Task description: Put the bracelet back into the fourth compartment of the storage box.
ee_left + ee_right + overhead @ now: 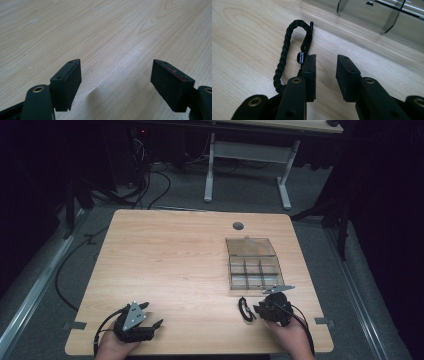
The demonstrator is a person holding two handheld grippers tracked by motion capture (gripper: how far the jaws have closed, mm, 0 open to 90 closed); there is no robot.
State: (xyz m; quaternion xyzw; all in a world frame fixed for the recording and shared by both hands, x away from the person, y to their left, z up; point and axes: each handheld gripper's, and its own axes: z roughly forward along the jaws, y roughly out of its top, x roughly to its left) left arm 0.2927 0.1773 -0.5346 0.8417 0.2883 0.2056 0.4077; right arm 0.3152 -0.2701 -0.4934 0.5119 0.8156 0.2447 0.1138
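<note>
A black braided cord loop [244, 309] lies on the wooden table [175, 260] near the front right. In the right gripper view the cord [284, 47] rests flat just outside one jaw, with a small black bead on it. My right gripper [257, 310] [325, 67] is partly open, low over the table, with bare wood between its pads. A clear plastic compartment box [252, 265] [387, 17] stands just beyond it, lid folded back. My left gripper [152, 315] [116, 75] sits wide open at the front left, over bare wood.
A round cable grommet [238, 225] is set in the table behind the box. Beyond the table stands a white-legged desk [247, 152], and cables trail over the grey floor [150, 190]. The table's front edge is just behind both hands.
</note>
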